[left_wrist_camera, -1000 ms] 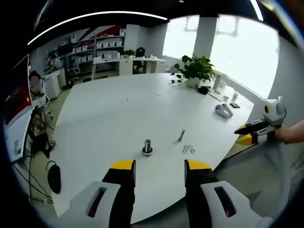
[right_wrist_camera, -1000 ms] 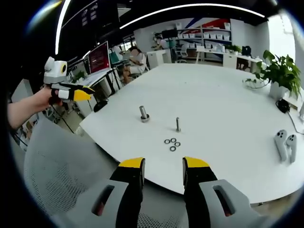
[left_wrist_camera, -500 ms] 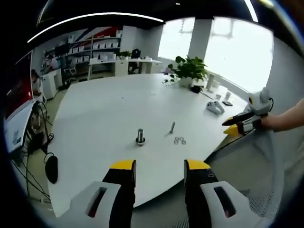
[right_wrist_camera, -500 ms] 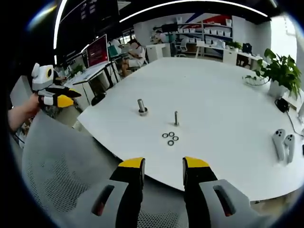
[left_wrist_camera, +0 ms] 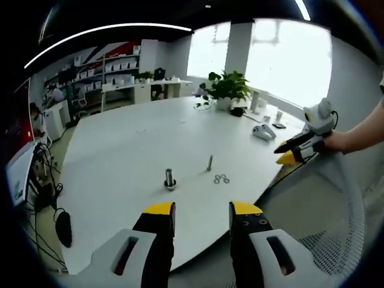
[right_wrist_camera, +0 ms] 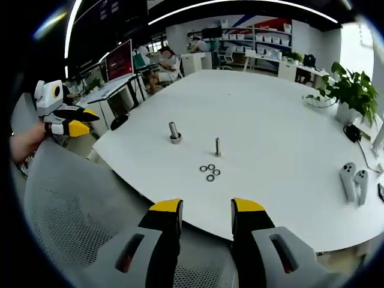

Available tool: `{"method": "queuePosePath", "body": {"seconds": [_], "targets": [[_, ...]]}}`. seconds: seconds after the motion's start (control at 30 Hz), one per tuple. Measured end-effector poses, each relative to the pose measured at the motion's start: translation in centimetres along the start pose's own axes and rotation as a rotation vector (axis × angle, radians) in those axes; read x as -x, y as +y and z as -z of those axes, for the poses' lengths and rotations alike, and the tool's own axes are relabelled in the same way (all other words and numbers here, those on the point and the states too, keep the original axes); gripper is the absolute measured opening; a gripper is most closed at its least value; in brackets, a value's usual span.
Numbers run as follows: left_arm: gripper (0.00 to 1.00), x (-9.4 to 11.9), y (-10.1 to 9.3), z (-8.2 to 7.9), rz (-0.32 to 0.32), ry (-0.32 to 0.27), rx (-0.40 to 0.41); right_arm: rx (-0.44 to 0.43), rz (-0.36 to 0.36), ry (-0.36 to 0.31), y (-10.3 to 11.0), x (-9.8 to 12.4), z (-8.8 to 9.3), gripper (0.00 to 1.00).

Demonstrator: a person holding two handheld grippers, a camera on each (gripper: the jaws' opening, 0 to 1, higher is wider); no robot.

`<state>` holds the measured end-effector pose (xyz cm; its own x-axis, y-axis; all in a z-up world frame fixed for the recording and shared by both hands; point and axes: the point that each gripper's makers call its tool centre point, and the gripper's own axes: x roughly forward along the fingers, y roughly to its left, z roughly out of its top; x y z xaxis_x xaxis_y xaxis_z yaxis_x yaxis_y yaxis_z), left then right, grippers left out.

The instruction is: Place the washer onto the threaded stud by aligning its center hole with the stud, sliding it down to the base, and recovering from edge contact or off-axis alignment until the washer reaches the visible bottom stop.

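Observation:
On the white table (right_wrist_camera: 282, 120) a thin threaded stud (right_wrist_camera: 218, 146) stands upright, with several small washers (right_wrist_camera: 209, 172) lying flat just in front of it. A thicker stud with a round base (right_wrist_camera: 174, 132) stands to its left. In the left gripper view the same thin stud (left_wrist_camera: 209, 162), washers (left_wrist_camera: 221, 178) and thick stud (left_wrist_camera: 170, 179) sit near the table edge. My right gripper (right_wrist_camera: 206, 211) is open and empty, well short of the washers. My left gripper (left_wrist_camera: 201, 213) is open and empty too. Each gripper appears in the other's view, right gripper (left_wrist_camera: 287, 155), left gripper (right_wrist_camera: 81, 120).
A mesh chair back (right_wrist_camera: 72, 216) lies between my right gripper and the table. Two white controllers (right_wrist_camera: 352, 182) rest at the table's right side. A potted plant (right_wrist_camera: 351, 93) stands at the far right. Desks, shelves and seated people are at the back.
Both views have drifted back a little from the table, so the studs and washers look smaller. The jaws of both grippers stay open as before.

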<state>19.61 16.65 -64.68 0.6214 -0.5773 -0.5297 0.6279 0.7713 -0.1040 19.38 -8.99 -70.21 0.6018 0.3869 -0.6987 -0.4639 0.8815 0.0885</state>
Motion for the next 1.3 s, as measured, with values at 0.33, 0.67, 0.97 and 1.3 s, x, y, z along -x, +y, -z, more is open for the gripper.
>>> {"method": "queuePosePath", "body": {"seconds": [0.33,0.67,0.97,1.3], "targets": [[0.37,0.0,-0.4,0.3,0.022,-0.033,-0.014,0.001,0.021,0.023,-0.2,0.0,0.4,0.35],[0.37,-0.3,-1.3,1.1,0.060,0.007,-0.021,0.007,0.032,0.049,0.1,0.2,0.7,0.34],[0.37,-0.5,-1.8,1.5,0.092,0.023,-0.013,-0.027,0.050,0.024,-0.4,0.4,0.3,0.34],[0.37,-0.4,-1.6,1.7,0.092,0.028,-0.006,-0.038,0.032,-0.009,0.2,0.4,-0.4,0.35]]}}
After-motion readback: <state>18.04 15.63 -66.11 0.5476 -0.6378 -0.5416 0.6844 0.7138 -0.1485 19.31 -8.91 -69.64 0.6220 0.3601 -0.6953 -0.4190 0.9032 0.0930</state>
